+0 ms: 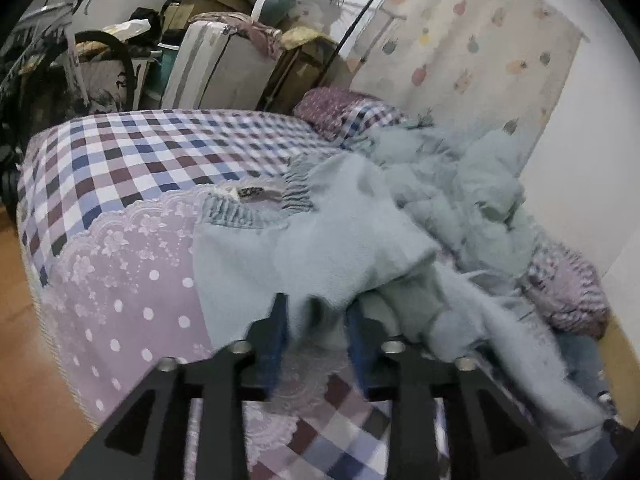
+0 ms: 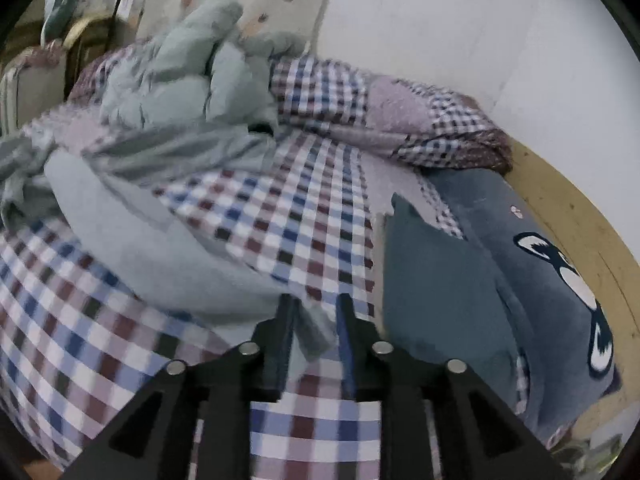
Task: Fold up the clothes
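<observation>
Gripping the near hem of the pale blue-grey fleece garment (image 1: pixel 304 240), my left gripper (image 1: pixel 318 320) has cloth bunched between its blue pads, jaws only partly closed around it. From this wrist view the garment lies spread on the checked bedspread (image 1: pixel 160 148), ribbed collar (image 1: pixel 248 208) pointing away from me, its right side still heaped into a crumpled pile (other laundry of the same colour, perhaps).

Over on the right wrist view, my right gripper (image 2: pixel 314 316) pinches another edge of that fleece garment (image 2: pixel 160 248), beside a dark teal cushion (image 2: pixel 432 280). No fold is finished yet, I judge; everything remains to do.
</observation>
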`<move>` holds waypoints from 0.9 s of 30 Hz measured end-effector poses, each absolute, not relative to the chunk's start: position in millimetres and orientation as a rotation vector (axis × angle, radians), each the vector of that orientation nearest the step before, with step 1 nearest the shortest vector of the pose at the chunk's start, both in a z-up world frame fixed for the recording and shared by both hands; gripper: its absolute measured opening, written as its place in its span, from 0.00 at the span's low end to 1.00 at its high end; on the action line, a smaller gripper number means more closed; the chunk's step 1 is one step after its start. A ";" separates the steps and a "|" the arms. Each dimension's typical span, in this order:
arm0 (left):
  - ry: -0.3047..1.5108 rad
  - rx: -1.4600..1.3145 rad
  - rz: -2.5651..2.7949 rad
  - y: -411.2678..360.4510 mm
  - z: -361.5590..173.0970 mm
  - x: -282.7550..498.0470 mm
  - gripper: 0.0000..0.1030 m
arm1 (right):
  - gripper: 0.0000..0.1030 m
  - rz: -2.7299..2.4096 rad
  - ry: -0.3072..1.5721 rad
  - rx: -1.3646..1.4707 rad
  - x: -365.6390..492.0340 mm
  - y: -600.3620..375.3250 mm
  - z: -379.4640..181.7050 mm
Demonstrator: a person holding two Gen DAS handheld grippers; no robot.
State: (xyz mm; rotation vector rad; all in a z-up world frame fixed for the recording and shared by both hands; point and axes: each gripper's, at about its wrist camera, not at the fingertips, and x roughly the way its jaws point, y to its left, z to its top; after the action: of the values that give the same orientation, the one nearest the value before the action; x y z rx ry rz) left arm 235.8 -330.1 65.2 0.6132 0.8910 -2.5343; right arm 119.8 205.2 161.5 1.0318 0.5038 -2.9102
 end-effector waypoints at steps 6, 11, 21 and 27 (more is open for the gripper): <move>0.975 0.497 -2.611 -325.2 75.1 239.9 0.74 | 0.46 -2.678 0.332 0.839 144.3 98.7 168.7; 1.010 0.499 -2.607 -327.4 72.3 231.5 0.77 | 0.46 -2.341 0.298 0.855 145.1 -17.6 137.0; 1.062 0.429 -2.652 -337.1 77.6 241.3 0.77 | 0.46 -2.083 -0.046 1.076 72.7 -118.7 77.3; 1.043 0.408 -2.678 -339.2 80.7 240.5 0.77 | 0.29 -2.121 -0.118 1.138 39.4 -145.2 65.2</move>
State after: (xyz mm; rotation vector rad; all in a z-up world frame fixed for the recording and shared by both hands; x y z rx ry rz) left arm 240.5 -339.2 80.7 0.4078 1.0433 -2.6782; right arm 39.4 -145.2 65.2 1.1379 -0.1181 -2.1206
